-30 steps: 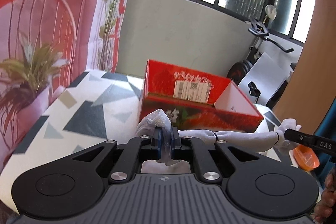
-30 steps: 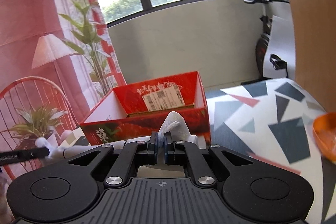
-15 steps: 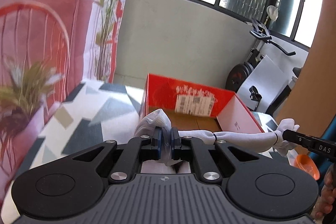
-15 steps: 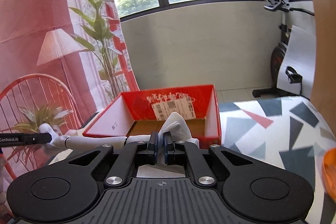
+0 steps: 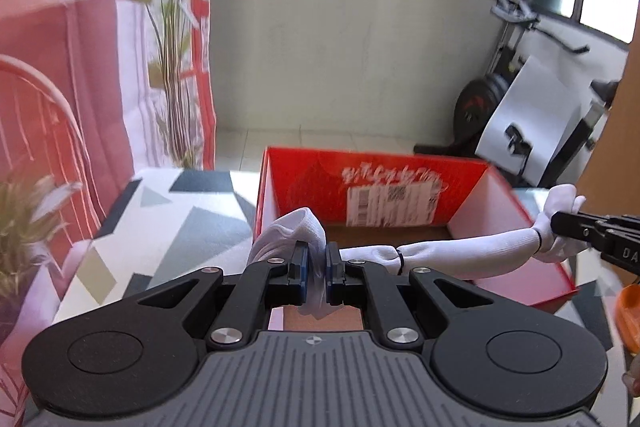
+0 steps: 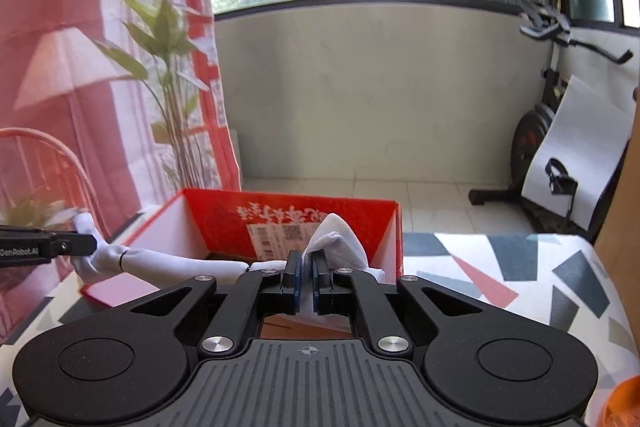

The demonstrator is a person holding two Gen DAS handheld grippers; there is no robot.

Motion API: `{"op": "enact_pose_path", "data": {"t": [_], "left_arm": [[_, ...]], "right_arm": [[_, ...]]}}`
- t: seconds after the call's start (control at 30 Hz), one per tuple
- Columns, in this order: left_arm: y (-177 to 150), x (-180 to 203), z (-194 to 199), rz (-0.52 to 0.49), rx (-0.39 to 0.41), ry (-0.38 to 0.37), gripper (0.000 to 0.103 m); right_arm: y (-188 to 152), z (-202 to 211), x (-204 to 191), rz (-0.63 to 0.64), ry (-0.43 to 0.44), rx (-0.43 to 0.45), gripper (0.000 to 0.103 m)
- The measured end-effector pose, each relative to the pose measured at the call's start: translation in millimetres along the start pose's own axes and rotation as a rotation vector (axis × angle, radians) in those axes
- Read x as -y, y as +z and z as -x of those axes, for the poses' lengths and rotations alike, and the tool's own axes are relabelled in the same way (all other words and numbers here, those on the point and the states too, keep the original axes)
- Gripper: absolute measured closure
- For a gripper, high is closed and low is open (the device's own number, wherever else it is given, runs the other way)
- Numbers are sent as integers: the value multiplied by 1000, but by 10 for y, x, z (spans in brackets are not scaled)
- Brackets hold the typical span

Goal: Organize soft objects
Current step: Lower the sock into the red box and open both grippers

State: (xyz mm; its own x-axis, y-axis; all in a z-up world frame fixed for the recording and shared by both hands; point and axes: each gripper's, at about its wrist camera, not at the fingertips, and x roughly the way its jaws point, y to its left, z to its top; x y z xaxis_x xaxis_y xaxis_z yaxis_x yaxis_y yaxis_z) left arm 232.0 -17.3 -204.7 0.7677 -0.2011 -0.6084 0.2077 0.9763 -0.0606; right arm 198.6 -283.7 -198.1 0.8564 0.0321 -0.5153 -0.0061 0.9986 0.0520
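A long white sock (image 5: 460, 251) hangs stretched between both grippers above an open red cardboard box (image 5: 372, 171). My left gripper (image 5: 316, 263) is shut on one bunched end, and the cloth bulges above its pads. The right gripper (image 5: 560, 225) comes in from the right edge, clamped on the other end. In the right wrist view, my right gripper (image 6: 306, 267) is shut on its sock (image 6: 340, 239) end. There the left gripper (image 6: 86, 245) pinches the far end at the left, over the box (image 6: 224, 219). Brown box floor shows under both sets of jaws.
The box stands on a table with a geometric-patterned cloth (image 5: 180, 211). An orange object (image 5: 626, 311) lies at the right edge. A pink printed curtain (image 6: 60, 67) hangs on the left. An exercise bike (image 6: 540, 131) stands beyond the table, and a wooden panel (image 5: 612, 147) rises at the right.
Both grippers have carried the stretched sock forward from in front of the box to above its opening. The box's inside now shows beneath the jaws.
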Motion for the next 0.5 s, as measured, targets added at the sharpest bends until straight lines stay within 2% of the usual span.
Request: {"op": "enact_pose_path", "data": {"t": [0.17,0.3,0.5], "left_arm": [[16,5,-214,-8,-74,-19,94],[40,96,-308,-61,-132,-13,94],[113,162,-425,-86,-178,-52,94]], "right_arm": [[-71,-304,68,-11,2,-91,98],[-136,-448,61,25,-1,-140,98],[-151,-619,6,43,23,-213,98]]}}
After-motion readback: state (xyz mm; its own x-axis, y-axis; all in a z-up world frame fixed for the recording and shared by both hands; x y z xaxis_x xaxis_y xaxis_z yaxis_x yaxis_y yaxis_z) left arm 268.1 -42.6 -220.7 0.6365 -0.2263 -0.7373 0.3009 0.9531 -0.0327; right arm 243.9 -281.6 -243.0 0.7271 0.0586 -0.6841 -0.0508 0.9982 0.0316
